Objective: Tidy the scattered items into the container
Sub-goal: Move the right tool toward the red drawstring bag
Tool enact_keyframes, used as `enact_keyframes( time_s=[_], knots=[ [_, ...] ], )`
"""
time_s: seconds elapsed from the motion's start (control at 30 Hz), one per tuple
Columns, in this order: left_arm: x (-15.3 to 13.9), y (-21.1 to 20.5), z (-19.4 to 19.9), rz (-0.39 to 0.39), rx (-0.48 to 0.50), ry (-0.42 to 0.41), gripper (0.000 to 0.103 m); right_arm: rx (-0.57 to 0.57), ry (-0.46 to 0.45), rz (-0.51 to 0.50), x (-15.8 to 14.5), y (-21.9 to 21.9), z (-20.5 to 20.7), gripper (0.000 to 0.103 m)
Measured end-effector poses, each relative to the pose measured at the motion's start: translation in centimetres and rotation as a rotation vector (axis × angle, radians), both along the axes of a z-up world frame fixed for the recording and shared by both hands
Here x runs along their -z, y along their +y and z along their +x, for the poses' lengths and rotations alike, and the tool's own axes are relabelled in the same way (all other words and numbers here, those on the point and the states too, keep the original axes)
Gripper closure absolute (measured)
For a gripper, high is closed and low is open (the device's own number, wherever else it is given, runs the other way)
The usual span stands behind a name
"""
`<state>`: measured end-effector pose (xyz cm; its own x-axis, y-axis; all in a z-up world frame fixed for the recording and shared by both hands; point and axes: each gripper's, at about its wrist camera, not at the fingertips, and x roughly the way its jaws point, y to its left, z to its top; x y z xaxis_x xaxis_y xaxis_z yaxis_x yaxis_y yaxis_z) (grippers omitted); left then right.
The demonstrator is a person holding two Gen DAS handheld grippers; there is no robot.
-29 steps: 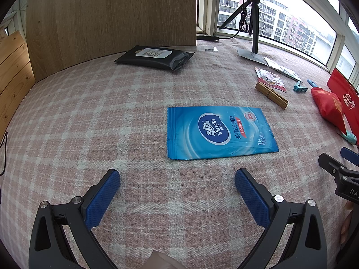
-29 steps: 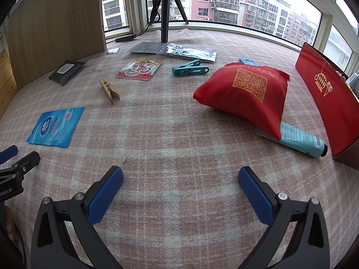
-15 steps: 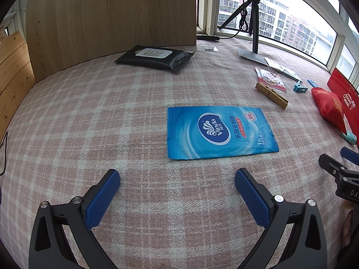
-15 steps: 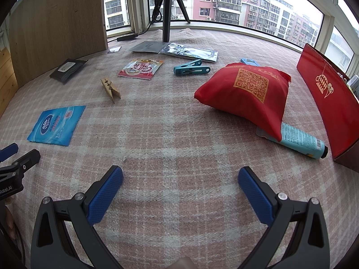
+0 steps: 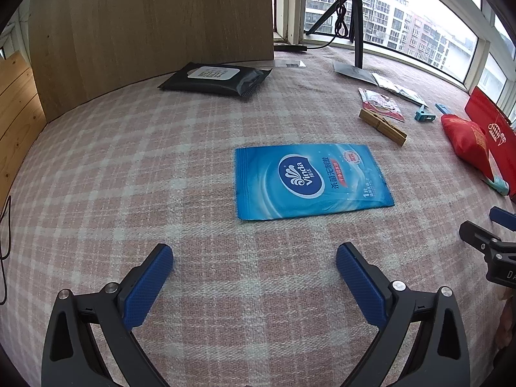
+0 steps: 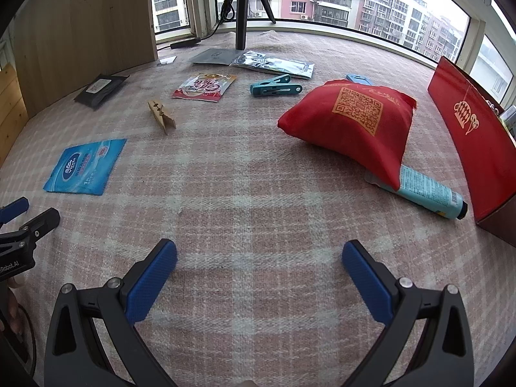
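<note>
Pink plaid cloth covers the surface [image 5: 135, 174] where we hold both tongs low, the left tongs [image 5: 254, 259] and right tongs [image 6: 259, 258] each spread wide apart and gripping nothing. We take the flat blue wet-wipe sachet [image 5: 309, 180] as our landmark: it lies just beyond the left tongs, with a wooden clothespin [image 5: 382, 126] past its far right corner and a black wipes pack [image 5: 216, 78] well beyond it to the left. Farther right of the sachet we see a puffy red fabric pouch [image 6: 353, 125] lying on a pale teal tube [image 6: 427, 193], and beside those the red box [image 6: 474, 142].
</note>
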<state>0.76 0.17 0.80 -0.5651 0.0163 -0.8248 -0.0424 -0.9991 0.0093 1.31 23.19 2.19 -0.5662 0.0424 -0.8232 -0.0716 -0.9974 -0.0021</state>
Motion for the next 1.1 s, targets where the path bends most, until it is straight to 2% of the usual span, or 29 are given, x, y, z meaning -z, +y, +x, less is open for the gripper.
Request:
enact_keyframes(
  time_s=[0.17,0.3,0.4,0.57,0.77,1.1],
  knots=[
    [-1.5,0.1,1.1,0.009,0.014,0.011,0.006,0.006,-0.004,-0.003,-0.9,0.3,0.9,0.000],
    [-3.5,0.1,2.0,0.014,0.023,0.042,0.006,0.004,0.039,-0.003,-3.0,0.7,1.8,0.000],
    [-5.1,-0.3,2.4,0.020,0.027,0.063,0.006,-0.017,0.081,-0.053,-4.6,1.0,2.6,0.000],
    [-7.3,-1.7,2.0,0.072,0.036,0.071,0.009,-0.007,0.064,-0.052,-6.4,1.8,3.0,0.000],
    [-9.6,-2.0,0.9,0.081,0.051,0.086,0.012,0.055,0.077,-0.069,-8.9,4.3,3.6,0.000],
    [-12.2,2.4,-2.4,0.121,0.090,0.082,0.012,0.087,0.101,-0.044,-12.3,9.2,1.3,0.000]
  ],
)
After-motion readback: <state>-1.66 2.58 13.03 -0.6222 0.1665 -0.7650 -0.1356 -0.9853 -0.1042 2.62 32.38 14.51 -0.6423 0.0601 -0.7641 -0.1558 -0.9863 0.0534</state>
